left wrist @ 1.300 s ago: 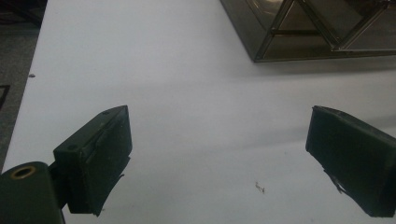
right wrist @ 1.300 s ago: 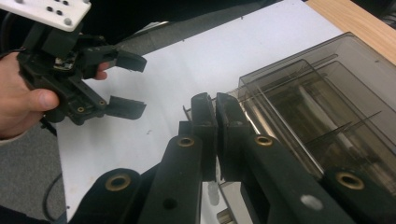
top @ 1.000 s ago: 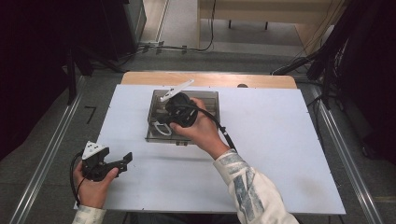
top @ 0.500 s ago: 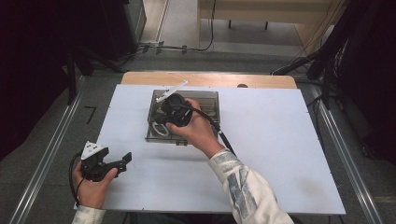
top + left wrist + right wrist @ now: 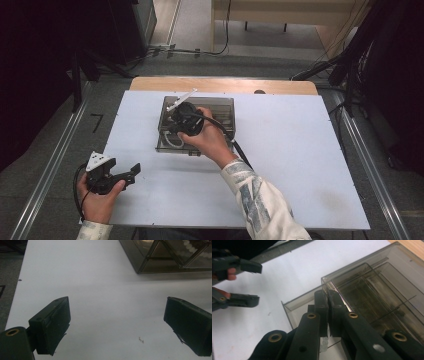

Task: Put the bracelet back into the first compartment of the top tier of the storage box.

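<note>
A smoky clear organizer box (image 5: 220,107) with divided compartments sits at the table's far middle. A white beaded string (image 5: 172,141) lies in its near left compartment; the beads (image 5: 192,245) are also visible through the box wall. My right gripper (image 5: 183,122) is held over the left part of the box, pointing down into it. Its jaws are pressed together at the box's wall (image 5: 327,293), and whitish beads (image 5: 324,343) lie below them. My left gripper (image 5: 131,172) rests open near the table's front left corner, its jaws wide apart over bare table (image 5: 117,322).
The white tabletop (image 5: 300,150) has free room to the right of the box and along the front. A wooden strip (image 5: 225,84) runs behind the table. Cables and dark equipment stand on the floor beyond. The right gripper's black cable (image 5: 235,145) trails along the forearm.
My right gripper has shifted a little to the left over the box. The left gripper has stayed in place and open.
</note>
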The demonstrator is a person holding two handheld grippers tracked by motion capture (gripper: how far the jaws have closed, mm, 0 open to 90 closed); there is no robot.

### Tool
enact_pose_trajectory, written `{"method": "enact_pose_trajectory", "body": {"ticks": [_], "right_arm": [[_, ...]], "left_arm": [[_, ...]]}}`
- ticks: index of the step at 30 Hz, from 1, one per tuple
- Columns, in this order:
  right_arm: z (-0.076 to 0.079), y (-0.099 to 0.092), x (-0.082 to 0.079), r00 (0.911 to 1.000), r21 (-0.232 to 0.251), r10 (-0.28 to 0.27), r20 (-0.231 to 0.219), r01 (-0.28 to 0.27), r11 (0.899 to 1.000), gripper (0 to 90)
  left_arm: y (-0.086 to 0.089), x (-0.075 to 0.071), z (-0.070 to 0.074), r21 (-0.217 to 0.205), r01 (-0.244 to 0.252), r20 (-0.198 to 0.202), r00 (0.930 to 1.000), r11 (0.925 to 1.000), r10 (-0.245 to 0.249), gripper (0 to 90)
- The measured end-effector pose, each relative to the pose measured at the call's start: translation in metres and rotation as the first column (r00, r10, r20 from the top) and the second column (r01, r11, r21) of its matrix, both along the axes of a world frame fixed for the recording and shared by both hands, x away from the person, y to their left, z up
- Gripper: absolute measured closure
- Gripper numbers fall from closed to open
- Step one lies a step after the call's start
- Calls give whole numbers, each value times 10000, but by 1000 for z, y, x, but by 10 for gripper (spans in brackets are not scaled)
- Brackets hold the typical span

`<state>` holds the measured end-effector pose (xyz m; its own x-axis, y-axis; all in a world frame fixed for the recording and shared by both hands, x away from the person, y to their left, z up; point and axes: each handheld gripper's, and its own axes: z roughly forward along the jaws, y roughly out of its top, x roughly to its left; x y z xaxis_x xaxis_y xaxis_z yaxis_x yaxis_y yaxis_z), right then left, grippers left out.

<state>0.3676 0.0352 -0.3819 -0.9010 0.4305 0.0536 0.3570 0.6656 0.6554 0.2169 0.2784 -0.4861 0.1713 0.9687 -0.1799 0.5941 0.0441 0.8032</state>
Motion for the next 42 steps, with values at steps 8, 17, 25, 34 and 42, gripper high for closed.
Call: {"method": "enact_pose_trajectory", "body": {"ticks": [8, 17, 25, 34, 42], "right_arm": [[-11, 3, 2, 9999, -387, -71, 85, 75, 9992, 835], [-16, 2, -1, 9995, -347, 132, -304, -142, 9993, 604], [-13, 1, -7, 9998, -122, 176, -40, -176, 9998, 489], [-9, -11, -12, 9997, 55, 187, -178, -186, 9998, 478], [-1, -35, -21, 9998, 152, 214, -50, -214, 9997, 403]], "left_arm": [[0, 0, 0, -10, 19, 15, 10000, 10000, -19, 72], [0, 0, 0, -5, 25, 9, 10000, 10000, -25, 72], [-1, 0, 0, -17, 24, -7, 10000, 10000, -24, 72], [0, 0, -1, 22, 7, -42, 10000, 10000, -6, 72], [-2, 1, -1, 39, -4, -60, 10000, 10000, 5, 72]]}}
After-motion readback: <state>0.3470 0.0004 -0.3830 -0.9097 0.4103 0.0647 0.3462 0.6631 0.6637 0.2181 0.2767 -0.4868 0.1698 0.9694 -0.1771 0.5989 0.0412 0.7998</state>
